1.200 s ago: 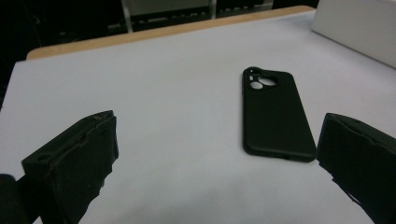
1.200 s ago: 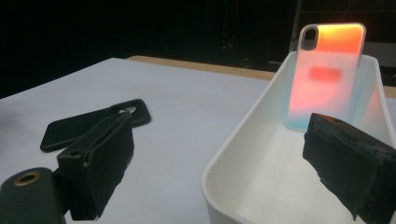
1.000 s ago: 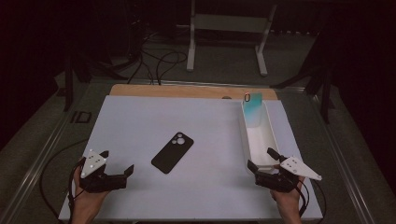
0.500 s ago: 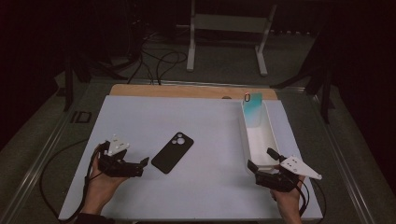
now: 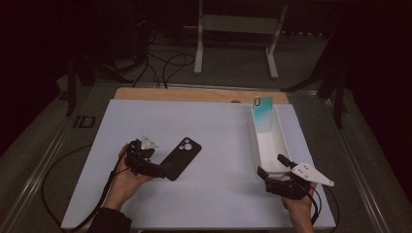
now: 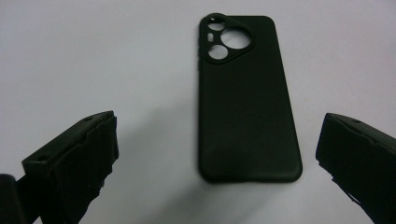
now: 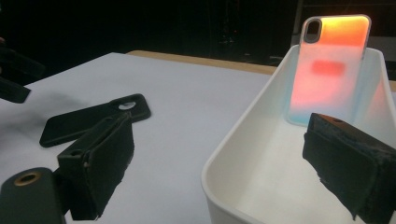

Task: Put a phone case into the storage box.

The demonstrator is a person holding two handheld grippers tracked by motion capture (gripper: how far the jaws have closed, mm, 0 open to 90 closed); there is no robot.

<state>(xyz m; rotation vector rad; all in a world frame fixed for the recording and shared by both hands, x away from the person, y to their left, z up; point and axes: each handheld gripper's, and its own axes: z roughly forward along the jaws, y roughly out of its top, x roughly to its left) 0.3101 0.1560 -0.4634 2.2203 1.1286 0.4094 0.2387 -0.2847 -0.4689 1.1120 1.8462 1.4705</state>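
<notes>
A black phone case [image 5: 181, 157] [image 6: 245, 100] [image 7: 95, 120] lies flat on the white table, camera cutout pointing away from me. My left gripper [image 5: 154, 165] [image 6: 219, 163] is open just short of the case's near end, its jaws spread wider than the case. A long white bin [image 5: 269, 141] [image 7: 233, 154] stands at the right. An iridescent orange-to-teal phone case [image 5: 262, 112] [image 7: 327, 65] leans upright against its far wall. My right gripper [image 5: 273, 172] [image 7: 224, 172] is open at the bin's near end, one jaw over the bin and one outside it.
The white board [image 5: 214, 136] covers most of the table, with a wooden strip [image 5: 194, 94] along its far edge. Cables [image 5: 165, 63] and a metal stand [image 5: 233, 29] lie on the dark floor beyond. A cable [image 5: 53, 179] trails off the board's left side.
My left gripper has moved right across the board, from the near left corner up to the black case's near end. The right gripper has stayed at the bin.
</notes>
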